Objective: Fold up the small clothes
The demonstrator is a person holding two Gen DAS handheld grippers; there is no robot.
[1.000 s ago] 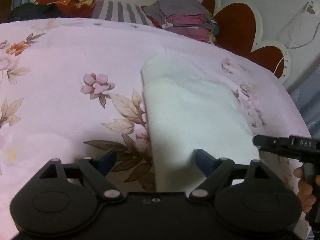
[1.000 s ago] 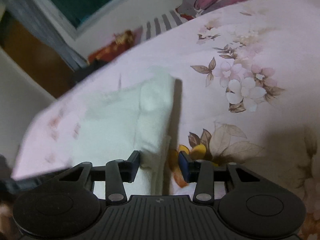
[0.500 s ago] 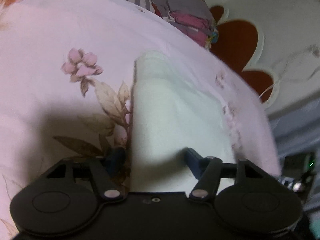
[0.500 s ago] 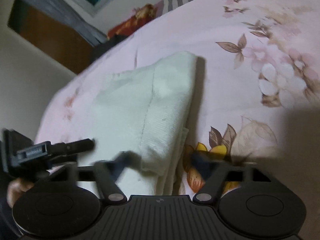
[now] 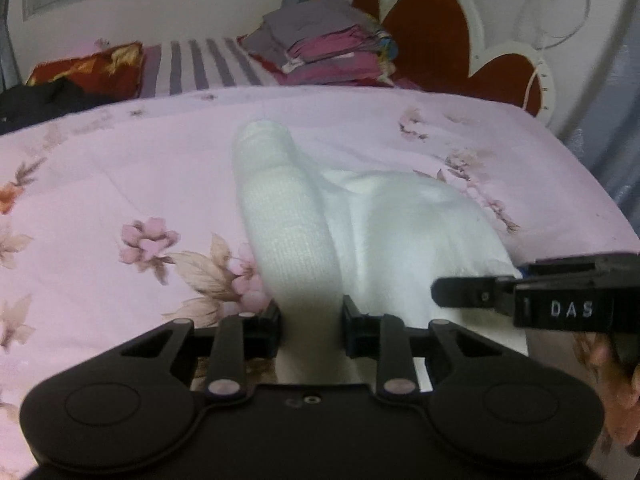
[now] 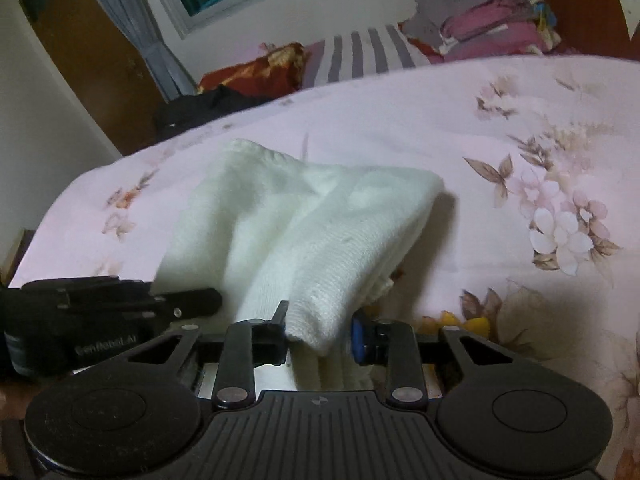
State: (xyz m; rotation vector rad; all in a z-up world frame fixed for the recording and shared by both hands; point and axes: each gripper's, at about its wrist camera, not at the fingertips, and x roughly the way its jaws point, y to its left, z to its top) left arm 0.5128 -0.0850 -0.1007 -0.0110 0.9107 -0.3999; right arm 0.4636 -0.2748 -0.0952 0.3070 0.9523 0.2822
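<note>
my left gripper (image 5: 311, 326) and right gripper (image 6: 320, 334) each have a near corner of the white knit garment (image 5: 360, 224) between the fingers, and both pairs are closing on the cloth. the garment lies on the floral bed cover (image 5: 100, 184), its near edge raised and its far end resting on the cover. to fold well, i judge: finish both pinches, keep the two corners level, carry them forward together, and lay them squarely on the far edge.
</note>
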